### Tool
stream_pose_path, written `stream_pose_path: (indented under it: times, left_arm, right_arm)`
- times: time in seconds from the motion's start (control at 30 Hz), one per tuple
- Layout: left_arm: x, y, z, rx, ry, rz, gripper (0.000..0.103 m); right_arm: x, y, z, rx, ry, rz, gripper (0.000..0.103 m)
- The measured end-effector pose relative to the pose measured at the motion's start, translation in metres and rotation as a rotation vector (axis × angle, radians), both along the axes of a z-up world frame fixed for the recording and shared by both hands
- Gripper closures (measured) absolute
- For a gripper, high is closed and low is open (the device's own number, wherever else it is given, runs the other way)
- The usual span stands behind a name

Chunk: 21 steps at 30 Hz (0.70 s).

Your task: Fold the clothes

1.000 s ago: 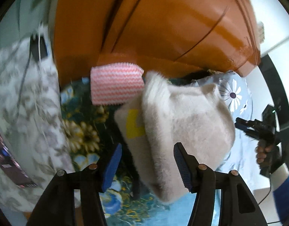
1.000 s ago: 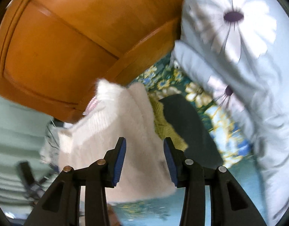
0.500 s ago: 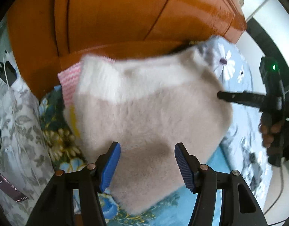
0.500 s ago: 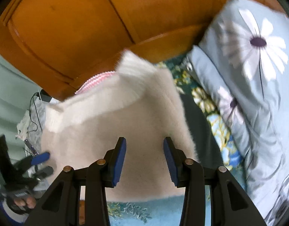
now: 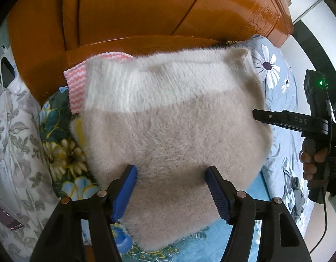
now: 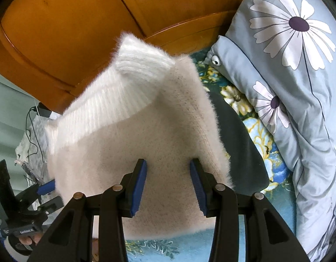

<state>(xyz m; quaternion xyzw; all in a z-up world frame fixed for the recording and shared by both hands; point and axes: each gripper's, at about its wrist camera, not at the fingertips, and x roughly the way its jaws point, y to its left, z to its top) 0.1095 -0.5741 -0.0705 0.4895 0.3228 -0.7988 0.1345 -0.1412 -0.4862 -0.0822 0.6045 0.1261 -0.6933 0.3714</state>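
A folded fluffy cream sweater [image 5: 168,131] with a white ribbed band lies on the bed on top of other folded clothes; it also fills the right wrist view [image 6: 135,135]. A pink zigzag cloth [image 5: 75,87] peeks out at its far left. My left gripper [image 5: 171,193] is open just above the sweater's near edge, holding nothing. My right gripper [image 6: 168,184] is open over the sweater's right side, holding nothing; it shows from the side in the left wrist view [image 5: 288,120].
An orange wooden headboard [image 5: 146,11] stands behind the pile. A blue daisy-print pillow [image 6: 288,65] lies to the right. A dark green garment [image 6: 237,142] lies under the sweater. A floral bedsheet [image 5: 63,152] covers the bed. A grey leaf-print fabric [image 5: 12,152] with cables lies at left.
The sweater, bunched and held up a second ago, has come down and spread flat over the pile. Both grippers have moved in closer over it.
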Motion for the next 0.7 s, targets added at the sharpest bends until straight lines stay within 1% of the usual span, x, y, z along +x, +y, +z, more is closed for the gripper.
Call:
stream_pose_path:
  times: [0.13, 0.3, 0.4, 0.5, 0.57, 0.6, 0.63, 0.67, 0.7]
  left_arm:
    - [0.005, 0.004, 0.009, -0.024, 0.01, 0.007, 0.033]
    - [0.021, 0.013, 0.031, -0.058, 0.084, 0.034, 0.033]
    - [0.029, 0.025, 0.042, -0.069, 0.115, 0.015, 0.031]
    - [0.033, 0.039, 0.046, -0.071, 0.123, -0.01, 0.026]
    - [0.036, 0.05, 0.048, -0.074, 0.123, -0.025, 0.024]
    - [0.036, 0.056, 0.048, -0.076, 0.121, -0.03, 0.021]
    - [0.038, 0.061, 0.049, -0.077, 0.126, -0.033, 0.016]
    - [0.04, 0.064, 0.051, -0.074, 0.145, -0.033, 0.015]
    - [0.043, 0.068, 0.052, -0.072, 0.164, -0.033, 0.015]
  right_arm:
    - [0.006, 0.005, 0.016, -0.017, 0.028, 0.003, 0.06]
    - [0.027, 0.023, 0.046, -0.086, 0.08, -0.017, 0.06]
    - [0.048, 0.041, 0.056, -0.124, 0.079, -0.037, 0.06]
    - [0.071, 0.055, 0.054, -0.106, 0.074, -0.041, 0.06]
    - [0.086, 0.065, 0.048, -0.098, 0.049, -0.055, 0.06]
    - [0.092, 0.07, 0.045, -0.09, 0.04, -0.06, 0.059]
    - [0.097, 0.074, 0.042, -0.082, 0.034, -0.066, 0.057]
    - [0.101, 0.078, 0.04, -0.078, 0.027, -0.073, 0.05]
    - [0.106, 0.082, 0.037, -0.078, 0.017, -0.082, 0.047]
